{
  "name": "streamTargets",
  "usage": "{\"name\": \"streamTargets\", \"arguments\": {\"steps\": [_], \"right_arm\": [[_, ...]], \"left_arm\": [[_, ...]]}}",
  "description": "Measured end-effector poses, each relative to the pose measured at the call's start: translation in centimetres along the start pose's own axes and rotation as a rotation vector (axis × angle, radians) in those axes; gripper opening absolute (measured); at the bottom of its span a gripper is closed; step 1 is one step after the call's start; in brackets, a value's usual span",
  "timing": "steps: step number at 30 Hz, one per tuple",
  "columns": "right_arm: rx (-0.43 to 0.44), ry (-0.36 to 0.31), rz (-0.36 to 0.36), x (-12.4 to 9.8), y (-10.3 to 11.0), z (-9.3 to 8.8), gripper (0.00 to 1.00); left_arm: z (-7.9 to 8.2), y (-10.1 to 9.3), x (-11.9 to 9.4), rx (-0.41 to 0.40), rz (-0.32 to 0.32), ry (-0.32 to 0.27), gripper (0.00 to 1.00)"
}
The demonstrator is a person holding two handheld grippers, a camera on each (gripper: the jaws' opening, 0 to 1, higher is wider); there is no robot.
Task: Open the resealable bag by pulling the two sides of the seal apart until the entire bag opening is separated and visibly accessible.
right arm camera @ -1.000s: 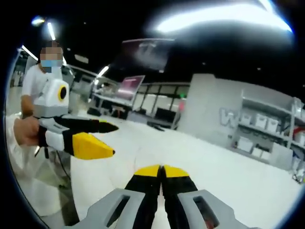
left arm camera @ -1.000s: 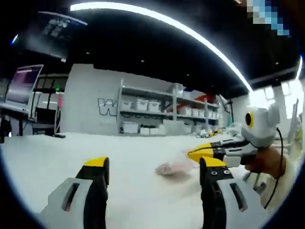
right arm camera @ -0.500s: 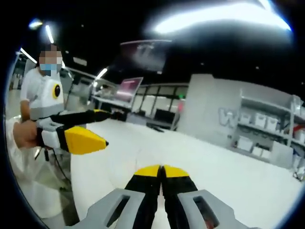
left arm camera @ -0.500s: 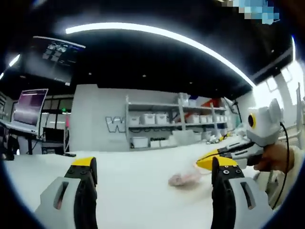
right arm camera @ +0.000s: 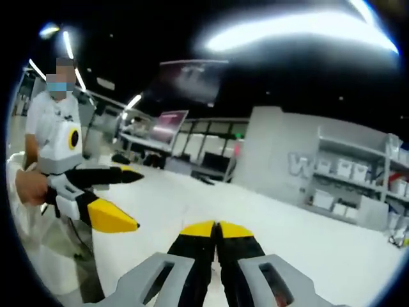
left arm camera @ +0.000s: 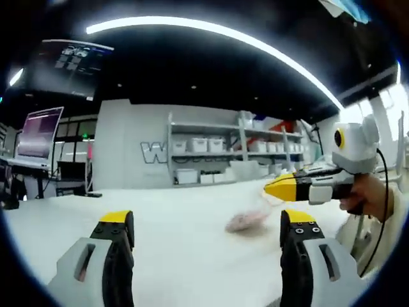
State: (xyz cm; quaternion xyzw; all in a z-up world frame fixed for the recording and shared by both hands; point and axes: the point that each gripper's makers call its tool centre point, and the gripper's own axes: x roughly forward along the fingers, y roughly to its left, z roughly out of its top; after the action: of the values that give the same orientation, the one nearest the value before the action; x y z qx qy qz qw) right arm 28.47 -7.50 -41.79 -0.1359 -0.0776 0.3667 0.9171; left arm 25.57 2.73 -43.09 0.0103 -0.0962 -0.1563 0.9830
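Bag untouched, opening not begun.
In the left gripper view, the left gripper (left arm camera: 203, 224) had its fingers spread wide over the white table (left arm camera: 179, 211); the small pinkish bag (left arm camera: 246, 220), blurred, lay far right on it, near the right gripper (left arm camera: 281, 188). In the right gripper view, the right gripper (right arm camera: 216, 228) had its fingers pressed together on nothing, and the left gripper (right arm camera: 121, 199) hovered at left, fingers spread.

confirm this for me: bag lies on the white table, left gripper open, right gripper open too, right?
Not quite. The right gripper is shut, its yellow tips pressed together in the right gripper view. The rest holds: the bag lies on the white table and the left gripper is open.
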Motion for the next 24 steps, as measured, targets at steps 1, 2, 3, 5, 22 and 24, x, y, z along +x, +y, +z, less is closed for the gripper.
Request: {"name": "streamTargets", "arguments": {"steps": [1, 2, 3, 5, 22, 24], "right_arm": [[-0.003, -0.005, -0.003, 0.0, -0.1, 0.2, 0.00], [-0.004, -0.013, -0.008, -0.1, -0.2, 0.4, 0.00], [-0.005, -0.017, -0.012, -0.1, -0.4, 0.6, 0.00], [-0.007, -0.024, -0.020, -0.2, -0.7, 0.9, 0.00], [-0.029, -0.096, -0.047, -1.2, -1.6, 3.4, 0.00], [-0.033, -0.106, -0.051, -1.3, -1.7, 3.7, 0.00]], "left_arm": [[0.1, 0.0, 0.0, 0.001, 0.000, -0.002, 0.95], [0.1, 0.0, 0.0, -0.002, -0.001, -0.003, 0.95], [0.2, -0.1, 0.0, -0.008, -0.005, -0.007, 0.95], [0.3, -0.2, 0.1, -0.018, -0.011, -0.008, 0.95], [0.4, -0.4, 0.1, -0.041, -0.016, 0.004, 0.92], [0.4, -0.4, 0.1, -0.040, -0.013, 0.010, 0.93]]}}
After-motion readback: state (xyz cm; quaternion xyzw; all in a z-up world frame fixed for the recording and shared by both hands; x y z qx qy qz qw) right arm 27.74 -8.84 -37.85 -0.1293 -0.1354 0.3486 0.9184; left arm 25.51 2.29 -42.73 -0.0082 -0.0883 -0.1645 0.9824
